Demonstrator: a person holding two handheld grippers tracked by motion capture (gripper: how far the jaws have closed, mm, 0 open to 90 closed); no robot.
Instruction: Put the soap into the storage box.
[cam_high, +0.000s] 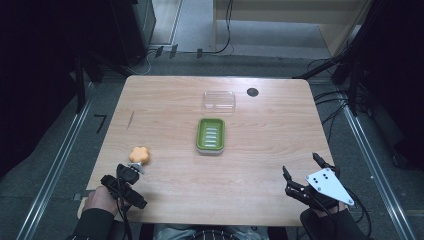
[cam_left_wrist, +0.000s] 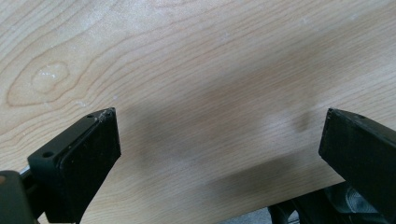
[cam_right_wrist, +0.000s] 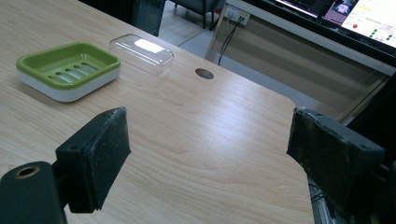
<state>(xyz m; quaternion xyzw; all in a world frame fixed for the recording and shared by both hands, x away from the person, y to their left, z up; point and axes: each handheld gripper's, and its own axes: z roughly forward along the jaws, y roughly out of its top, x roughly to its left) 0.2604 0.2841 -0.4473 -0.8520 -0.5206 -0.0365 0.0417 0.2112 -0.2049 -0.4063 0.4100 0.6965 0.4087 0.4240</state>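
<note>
An orange flower-shaped piece (cam_high: 140, 154) lies on the wooden table (cam_high: 260, 150) near its front left. Just in front of it my left gripper (cam_high: 127, 175) hovers, held by a gloved hand. In the left gripper view that gripper (cam_left_wrist: 219, 135) is open wide, with bare wood between its jaws. A green soap dish (cam_high: 210, 135) (cam_right_wrist: 68, 70) with a white base sits at the table's middle. Behind it lies a clear plastic lid (cam_high: 219, 100) (cam_right_wrist: 141, 52). My right gripper (cam_high: 301, 164) (cam_right_wrist: 210, 135) stands open and empty at the front right.
A dark round cable hole (cam_high: 252, 92) (cam_right_wrist: 204, 73) marks the far right of the table. Metal rails run along the floor on both sides, and cables lie on the floor beyond the far edge.
</note>
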